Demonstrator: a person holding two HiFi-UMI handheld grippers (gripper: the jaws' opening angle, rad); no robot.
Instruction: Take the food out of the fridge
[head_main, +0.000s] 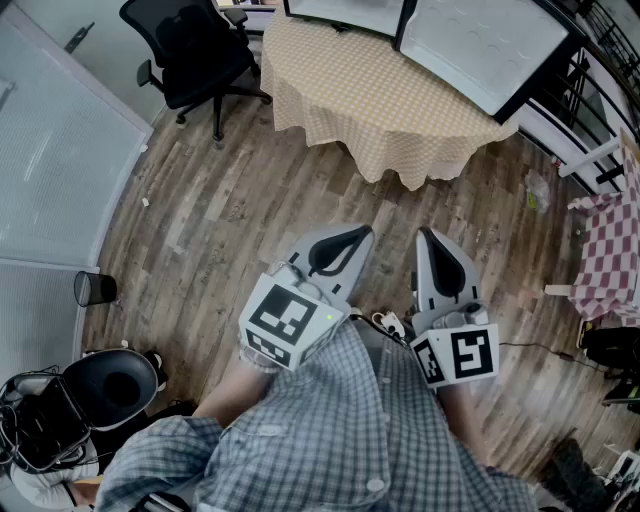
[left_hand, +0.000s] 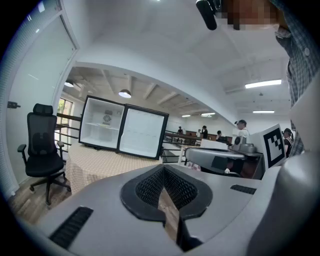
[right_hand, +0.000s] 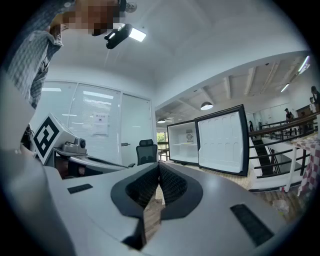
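Note:
A small fridge stands on a round table with a beige checked cloth, a few steps ahead of me. Its door hangs wide open. The white interior shows in the left gripper view, with one small round item high inside, too small to identify. The fridge and its door also appear in the right gripper view. My left gripper and right gripper are held close to my body above the wood floor. Both are shut and hold nothing.
A black office chair stands left of the table by a glass partition. A black bin sits at the left. At the right are a pink checked table and railings. People stand far off.

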